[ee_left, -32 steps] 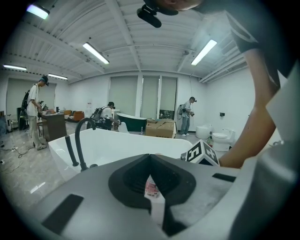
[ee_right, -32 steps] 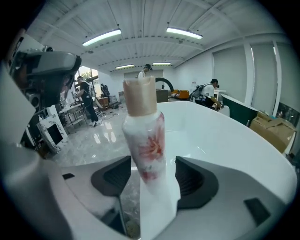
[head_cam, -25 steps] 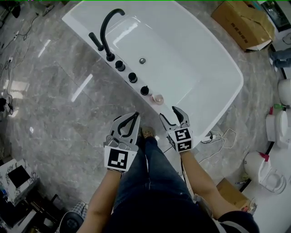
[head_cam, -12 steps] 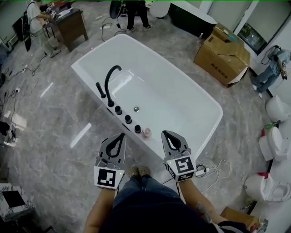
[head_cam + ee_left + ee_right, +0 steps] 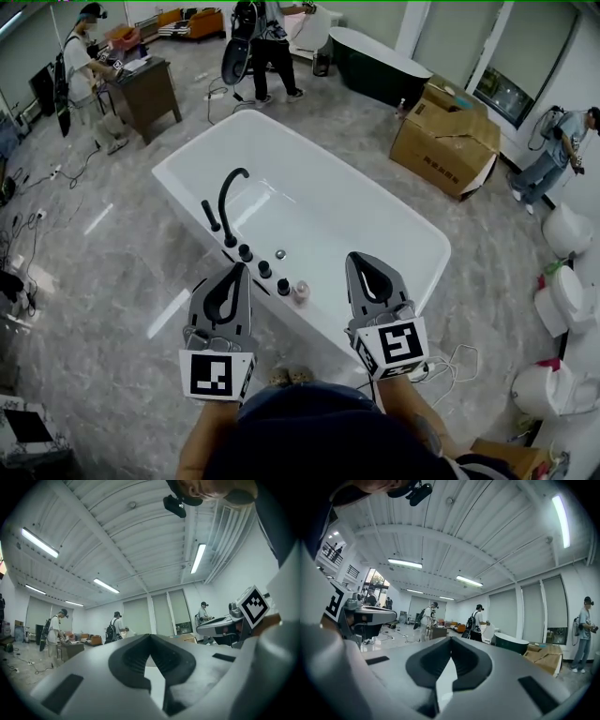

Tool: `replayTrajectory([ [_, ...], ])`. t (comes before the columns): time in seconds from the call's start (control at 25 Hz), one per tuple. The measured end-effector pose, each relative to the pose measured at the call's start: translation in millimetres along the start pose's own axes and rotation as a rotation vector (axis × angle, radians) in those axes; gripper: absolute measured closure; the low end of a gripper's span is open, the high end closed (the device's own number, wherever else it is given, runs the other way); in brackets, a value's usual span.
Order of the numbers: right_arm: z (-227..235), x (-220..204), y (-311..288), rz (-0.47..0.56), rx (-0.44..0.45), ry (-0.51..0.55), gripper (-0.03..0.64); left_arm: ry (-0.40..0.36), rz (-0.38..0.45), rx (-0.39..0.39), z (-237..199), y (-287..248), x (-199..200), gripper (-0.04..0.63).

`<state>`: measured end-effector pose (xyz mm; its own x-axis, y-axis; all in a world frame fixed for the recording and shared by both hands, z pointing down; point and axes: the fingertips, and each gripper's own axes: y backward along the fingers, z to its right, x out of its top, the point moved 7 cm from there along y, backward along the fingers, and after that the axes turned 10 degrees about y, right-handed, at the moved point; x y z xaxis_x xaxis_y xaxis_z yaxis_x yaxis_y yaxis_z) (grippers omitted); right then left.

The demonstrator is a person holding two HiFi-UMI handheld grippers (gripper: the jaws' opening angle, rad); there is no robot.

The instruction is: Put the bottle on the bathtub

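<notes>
Left hand-held gripper [image 5: 241,271] was held low before the near side of the bathtub [image 5: 339,214]. Its two jaws met at the tips w/ nothing between them. In its own view only a thin white slit showed under the meeting point. Right hand-held gripper [image 5: 360,258] was the same: jaws pressed on each other and empty, w/ its tip overlapping the tub's near rim in the head view.

Some things were hard to see. Both gripper views looked up at the ceiling lights and the far room, so neither showed the bottle. The right hand-held gripper and its marker cube covered a part of the near rim. The person's forearms were cut off by the bottom edge.

Bottle [image 5: 301,292] stood on the bathtub's near rim, just beside the last of the black knobs [image 5: 283,287] that run in a row from the black faucet [image 5: 228,202]. In the head view it lay between the two grippers and apart from both. It was only a small pink spot seen from above. It seemed upright, w/ the long axis approx. vertical, but I could not tell this for sure. Cap and label were too small to make out.

Behind the tub were a cardboard box [image 5: 445,141] and some people standing.
</notes>
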<state>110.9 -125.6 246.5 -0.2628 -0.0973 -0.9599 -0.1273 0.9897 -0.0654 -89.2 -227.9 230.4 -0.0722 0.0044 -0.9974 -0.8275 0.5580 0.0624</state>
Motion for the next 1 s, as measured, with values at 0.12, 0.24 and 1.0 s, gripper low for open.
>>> replayTrajectory([
  [0.12, -2, 21, 6, 0.039, -0.007, 0.002, 0.591, -0.013, 0.021, 0.007, 6, 3, 15, 0.572],
  [0.24, -4, 38, 12, 0.065, -0.003, 0.029, 0.591, 0.003, 0.043, 0.013, 13, 6, 24, 0.572],
  [1.0, -16, 31, 13, 0.04, 0.035, 0.022, 0.591, 0.024, 0.004, 0.004, 18, 12, 14, 0.572],
])
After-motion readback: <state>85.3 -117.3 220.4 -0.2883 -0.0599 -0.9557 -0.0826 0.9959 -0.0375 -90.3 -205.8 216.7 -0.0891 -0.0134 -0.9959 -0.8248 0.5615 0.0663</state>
